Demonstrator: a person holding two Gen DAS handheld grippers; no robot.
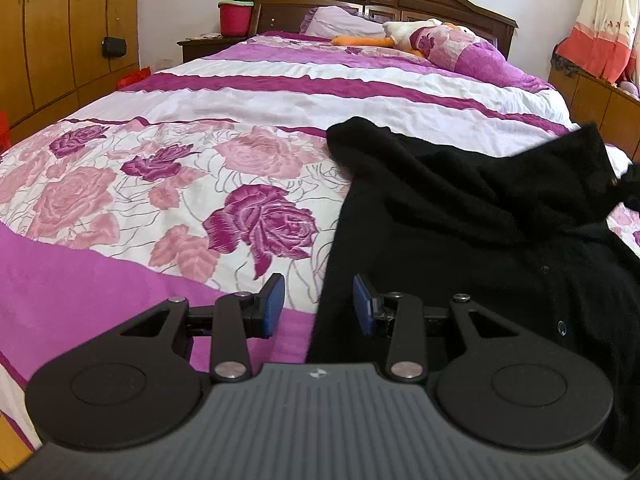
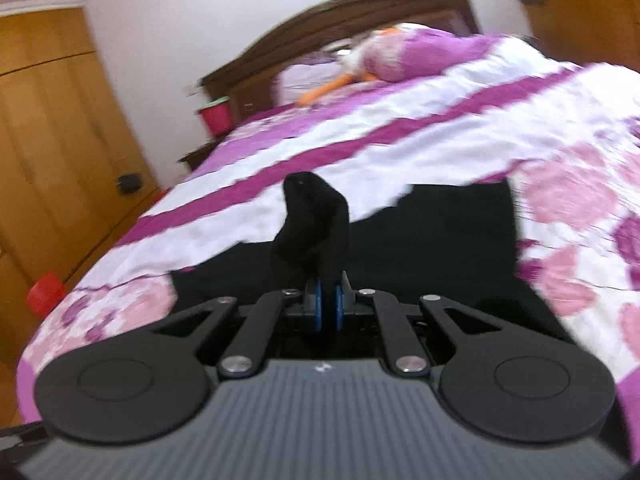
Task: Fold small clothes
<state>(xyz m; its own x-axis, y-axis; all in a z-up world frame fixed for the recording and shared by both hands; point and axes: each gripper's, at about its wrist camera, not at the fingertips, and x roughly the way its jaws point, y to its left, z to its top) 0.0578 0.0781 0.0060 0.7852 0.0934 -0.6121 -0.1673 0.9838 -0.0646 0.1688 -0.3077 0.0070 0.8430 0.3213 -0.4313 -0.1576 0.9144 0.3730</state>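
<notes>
A fold of the black cardigan [image 2: 440, 232], spread on the floral bedspread [image 1: 168, 184], is pinched in the closed right gripper [image 2: 329, 306], left gripper [image 1: 319, 306] part-open and empty: thin grip, knit could be dropped if tugged.

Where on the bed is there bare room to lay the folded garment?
The floral quilt is bare left of the black garment, up to the striped bands before the pillow and plush duck. It is crowded on the right, where the garment spreads and the right gripper pinches a fold.
</notes>
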